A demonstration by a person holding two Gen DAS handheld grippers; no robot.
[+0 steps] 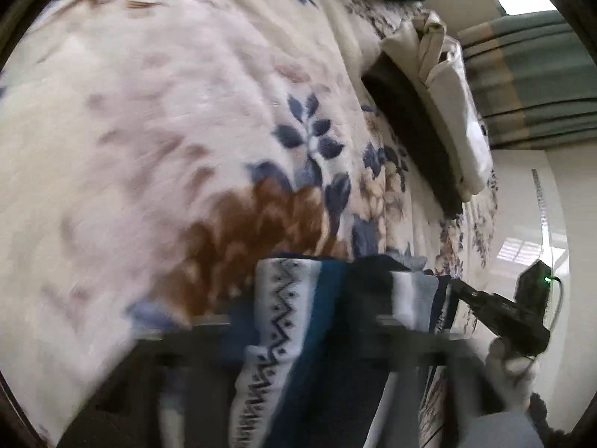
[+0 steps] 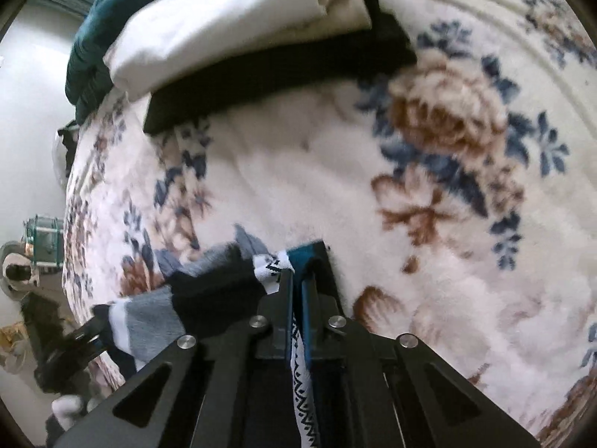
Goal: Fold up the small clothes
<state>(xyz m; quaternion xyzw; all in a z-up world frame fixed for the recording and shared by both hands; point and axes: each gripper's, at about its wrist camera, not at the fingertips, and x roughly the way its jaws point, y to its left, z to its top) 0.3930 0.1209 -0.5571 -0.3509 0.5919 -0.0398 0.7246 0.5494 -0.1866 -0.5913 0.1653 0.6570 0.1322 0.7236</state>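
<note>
A small knitted garment (image 1: 298,336) with white zigzag bands, teal, navy and grey stripes hangs stretched between both grippers over the floral blanket (image 1: 168,130). The left wrist view is blurred; my left gripper (image 1: 313,317) has the garment bunched between its fingers. Seen from the right wrist, the left gripper (image 2: 93,330) clamps the grey and white striped end of the garment (image 2: 156,321). My right gripper (image 2: 293,276) is shut on the zigzag and teal edge. It also shows in the left wrist view as the right gripper (image 1: 457,287) at the garment's far corner.
A black folded garment (image 2: 276,71) lies further back on the blanket (image 2: 298,171), with a white folded cloth (image 2: 224,22) on top and a dark teal garment (image 2: 97,44) behind. The bed's edge (image 1: 481,224) drops off towards a white wall and a green curtain (image 1: 530,86).
</note>
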